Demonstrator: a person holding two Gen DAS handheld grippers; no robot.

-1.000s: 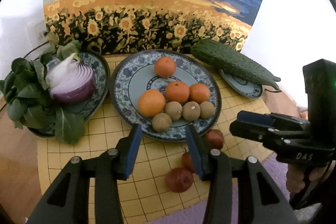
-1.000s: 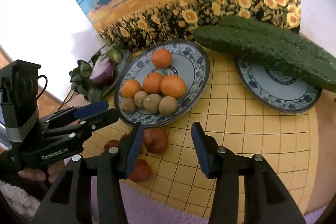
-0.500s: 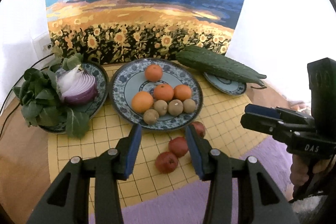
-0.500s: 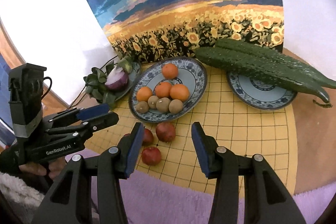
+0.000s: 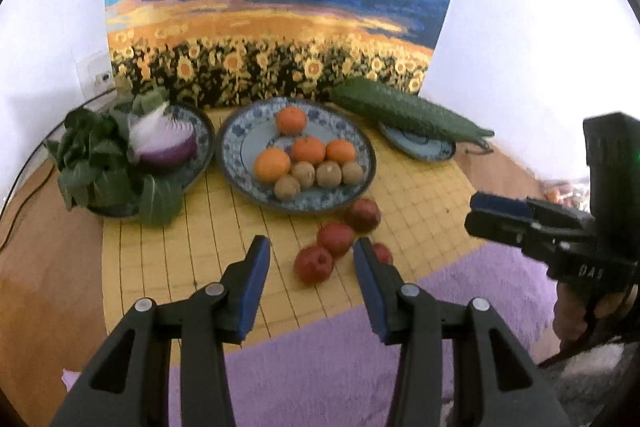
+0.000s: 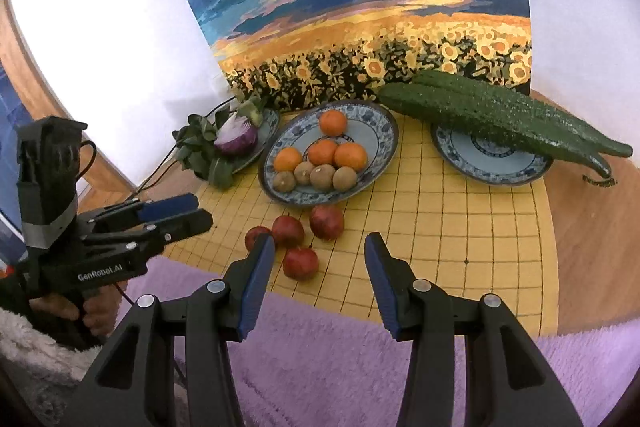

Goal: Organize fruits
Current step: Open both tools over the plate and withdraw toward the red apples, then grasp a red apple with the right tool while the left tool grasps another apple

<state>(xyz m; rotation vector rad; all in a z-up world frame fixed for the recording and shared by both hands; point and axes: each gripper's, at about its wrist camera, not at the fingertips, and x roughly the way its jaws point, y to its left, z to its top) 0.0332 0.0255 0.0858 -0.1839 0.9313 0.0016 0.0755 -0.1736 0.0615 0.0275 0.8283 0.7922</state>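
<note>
A blue patterned plate [image 5: 248, 131] [image 6: 380, 131] holds several oranges [image 5: 272, 165] [image 6: 351, 156] and several brown round fruits [image 5: 329, 174] [image 6: 322, 175]. Several dark red fruits [image 5: 314, 264] [image 6: 301, 263] lie loose on the yellow grid mat [image 5: 168, 251] [image 6: 460, 227] in front of the plate. My left gripper [image 5: 310, 265] is open and empty, above the mat's near edge just short of the red fruits. My right gripper [image 6: 320, 259] is open and empty, near the same fruits. Each gripper shows in the other's view [image 5: 496, 213] [image 6: 176, 215].
A plate [image 5: 202, 131] at the left holds leafy greens [image 5: 96, 163] and a halved red onion [image 5: 164, 143] [image 6: 236, 137]. A small plate [image 5: 416, 147] [image 6: 492, 163] at the right carries long bumpy green gourds [image 5: 404, 111] [image 6: 500, 115]. A sunflower painting [image 5: 272, 27] leans on the wall behind. Purple fuzzy cloth [image 6: 360, 367] lies nearest.
Both grippers have pulled back from the plate and risen, so the scene looks smaller and farther. Both stay open. The fruits have not moved.
</note>
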